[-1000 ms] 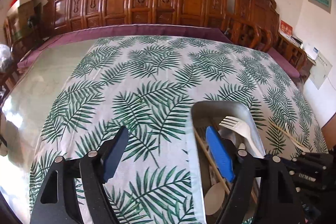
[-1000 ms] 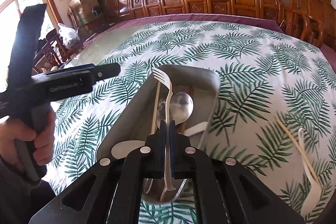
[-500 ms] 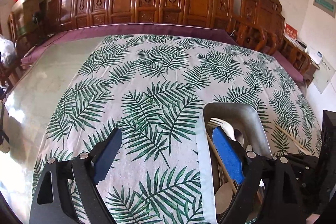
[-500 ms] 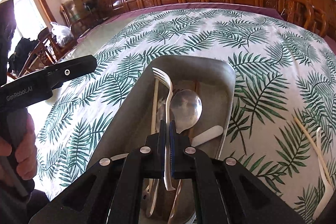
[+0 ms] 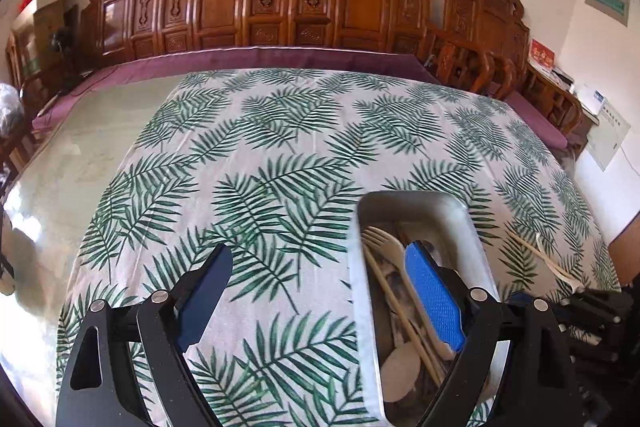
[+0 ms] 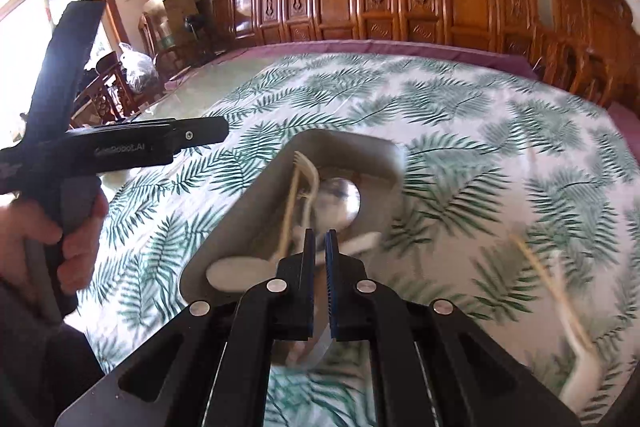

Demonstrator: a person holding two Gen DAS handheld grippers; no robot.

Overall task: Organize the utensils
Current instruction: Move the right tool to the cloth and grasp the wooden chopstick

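Half a second back the right gripper [image 6: 319, 239] pinched a white fork [image 6: 308, 183] by its handle; now its jaws have parted to a narrow gap with nothing between them, and the fork lies in the metal tray [image 6: 256, 211] beside a chopstick [image 6: 290, 211] and a steel spoon [image 6: 338, 203]. The right wrist view is smeared by motion, so finer detail in the tray is hard to read.

From the left wrist view, the left gripper [image 5: 320, 279] hangs wide and empty over the leaf-print tablecloth [image 5: 280, 147] — its right finger sits above the tray [image 5: 356, 267], its left above bare cloth. Inside the tray lie the fork [image 5: 386, 243], with tines toward the far end, a chopstick [image 5: 400, 307] along the left wall, and a pale spoon bowl [image 5: 400, 367] at the near end.

Near the table's right edge, well apart from the tray, another chopstick [image 6: 536, 259] and a white spoon [image 6: 576, 359] lie on the cloth. A hand [image 6: 60, 239] grips the left gripper's handle at the left of the right wrist view.
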